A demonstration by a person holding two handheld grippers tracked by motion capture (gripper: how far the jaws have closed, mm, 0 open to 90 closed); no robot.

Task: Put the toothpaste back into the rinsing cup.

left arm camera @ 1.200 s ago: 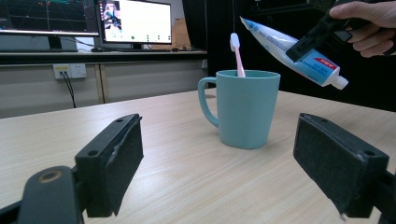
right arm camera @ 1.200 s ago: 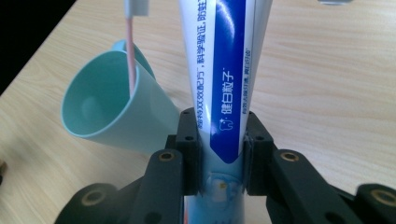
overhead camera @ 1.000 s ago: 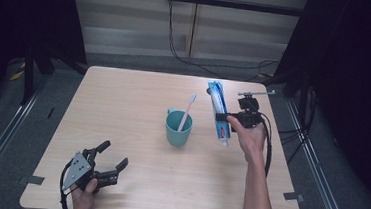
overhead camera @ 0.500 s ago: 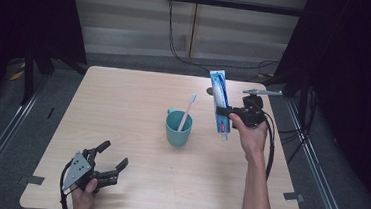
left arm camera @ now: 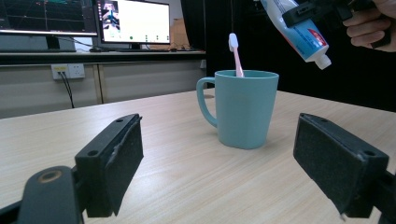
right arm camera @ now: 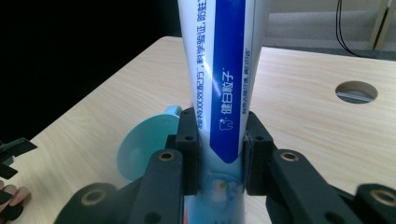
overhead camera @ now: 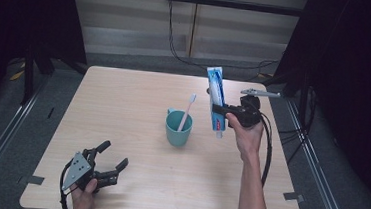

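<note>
At the near left corner of the single wooden table [overhead camera: 123, 99], the left gripper [overhead camera: 110, 165] rests low in a hand, its two black jaws spread wide with nothing between them; in the left gripper view the pads [left arm camera: 122, 163] frame only bare tabletop, and the right-hand pad is cut off by the frame edge. Toward the middle of the table stands one teal mug [overhead camera: 178, 128] with its handle turned away from the person, and one pink toothbrush [overhead camera: 188, 109] leans inside it, bristle end up; how deep the handle reaches inside the mug is hidden. To the right, the right gripper [overhead camera: 217, 108] is held above the table beside the mug, clamped tight across the lower part of one blue-and-white toothpaste tube [overhead camera: 216, 99]. The tube hangs nearly upright, cap end down, clear of the tabletop and just right of the mug's rim. In the right gripper view the tube [right arm camera: 223, 79] blocks most of the mug [right arm camera: 145, 147], and its top runs out of frame. One round hole [right arm camera: 356, 91] shows in the tabletop beyond.
</note>
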